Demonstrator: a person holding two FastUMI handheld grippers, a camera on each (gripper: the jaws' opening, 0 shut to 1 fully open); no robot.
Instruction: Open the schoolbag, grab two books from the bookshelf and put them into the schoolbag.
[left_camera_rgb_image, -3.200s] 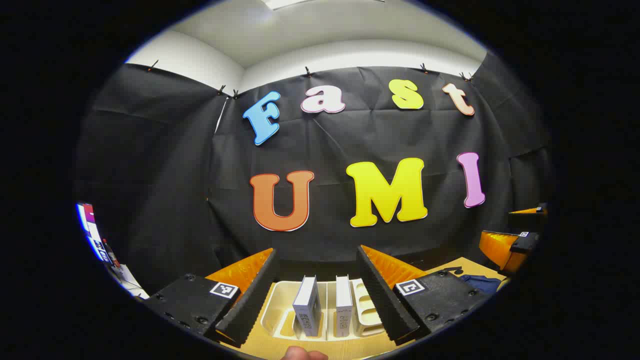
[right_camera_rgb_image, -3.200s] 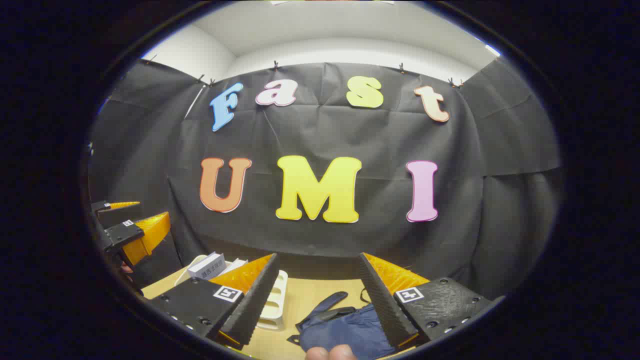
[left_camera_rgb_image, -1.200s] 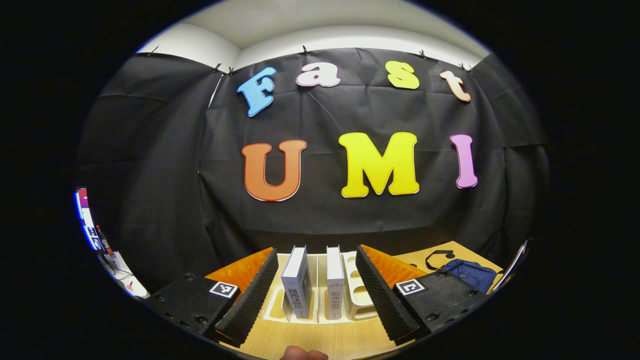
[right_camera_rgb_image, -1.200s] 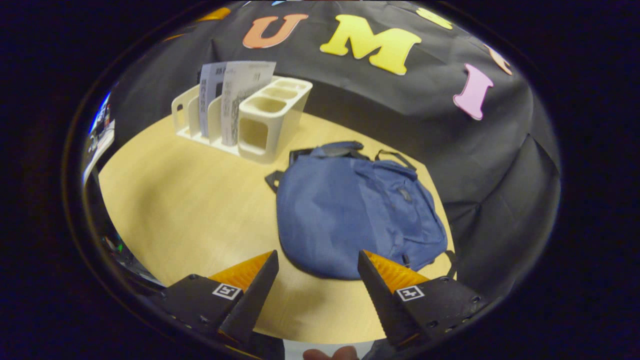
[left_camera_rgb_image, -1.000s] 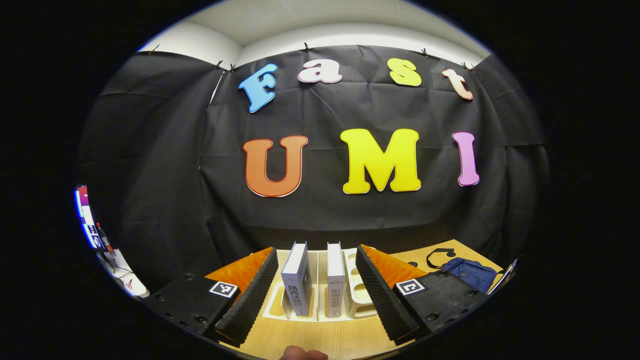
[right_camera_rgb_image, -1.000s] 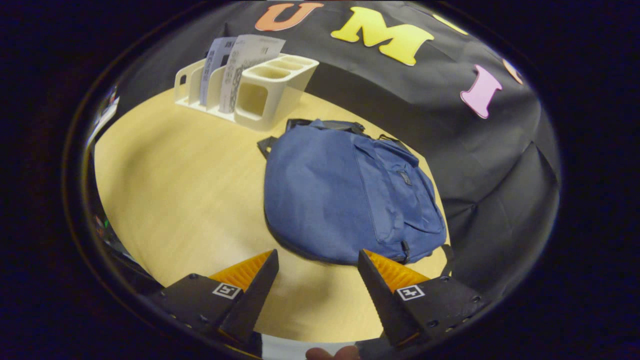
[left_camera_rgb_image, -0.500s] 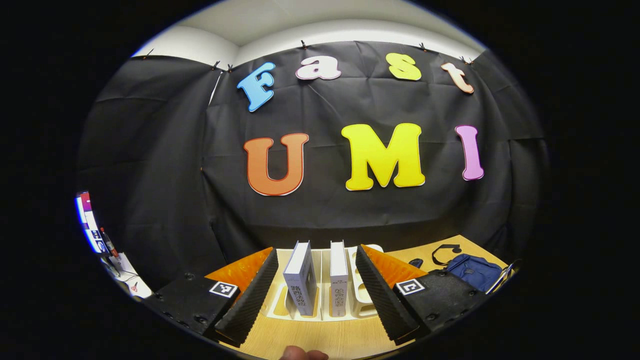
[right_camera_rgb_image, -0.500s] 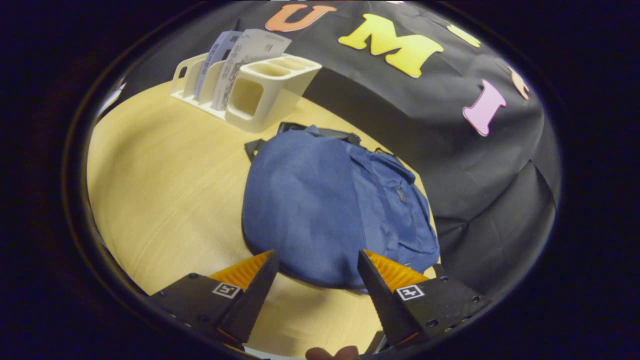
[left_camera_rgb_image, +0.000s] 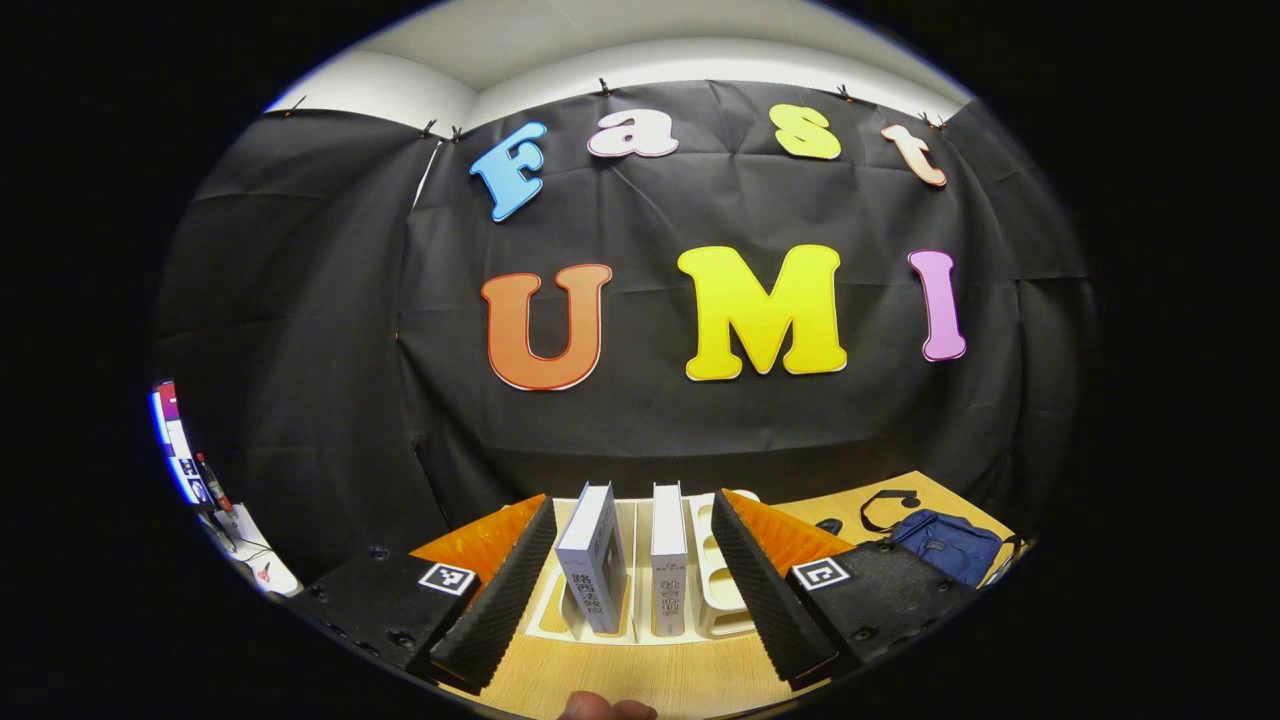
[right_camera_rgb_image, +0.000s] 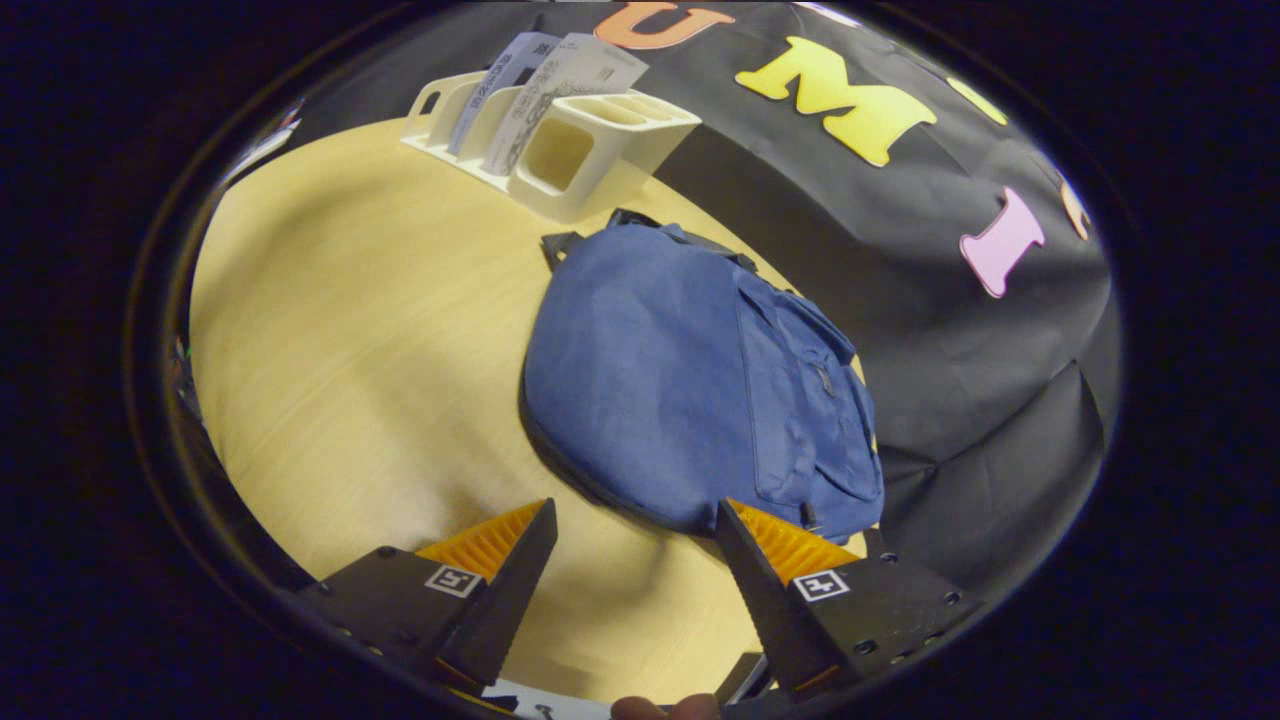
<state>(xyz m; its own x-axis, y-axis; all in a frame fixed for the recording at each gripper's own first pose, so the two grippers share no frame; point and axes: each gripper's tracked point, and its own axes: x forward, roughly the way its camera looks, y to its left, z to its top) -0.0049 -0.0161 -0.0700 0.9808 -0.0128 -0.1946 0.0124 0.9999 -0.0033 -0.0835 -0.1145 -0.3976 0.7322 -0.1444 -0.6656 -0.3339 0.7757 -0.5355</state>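
A blue schoolbag (right_camera_rgb_image: 690, 390) lies flat and zipped on the wooden table (right_camera_rgb_image: 340, 330); it also shows small and far right as the schoolbag (left_camera_rgb_image: 945, 545) in the left gripper view. My right gripper (right_camera_rgb_image: 632, 520) hovers open above the bag's near edge, touching nothing. A cream bookshelf (right_camera_rgb_image: 590, 140) holds two upright books (right_camera_rgb_image: 540, 85) at the table's far side. In the left gripper view my left gripper (left_camera_rgb_image: 630, 515) is open, facing the bookshelf (left_camera_rgb_image: 715, 590), with the left book (left_camera_rgb_image: 592, 560) and right book (left_camera_rgb_image: 668, 560) standing between its fingers, short of contact.
Black straps (left_camera_rgb_image: 885, 500) of the bag lie behind it. A cluttered surface with a screen (left_camera_rgb_image: 180, 450) sits far left beyond the booth. Bare table stretches left of the bag. A fingertip (left_camera_rgb_image: 605, 708) shows at the bottom edge.
The right gripper tilted down from the wall to the table, closed in on the schoolbag, then shifted slightly. The left gripper stayed nearly still before the books.
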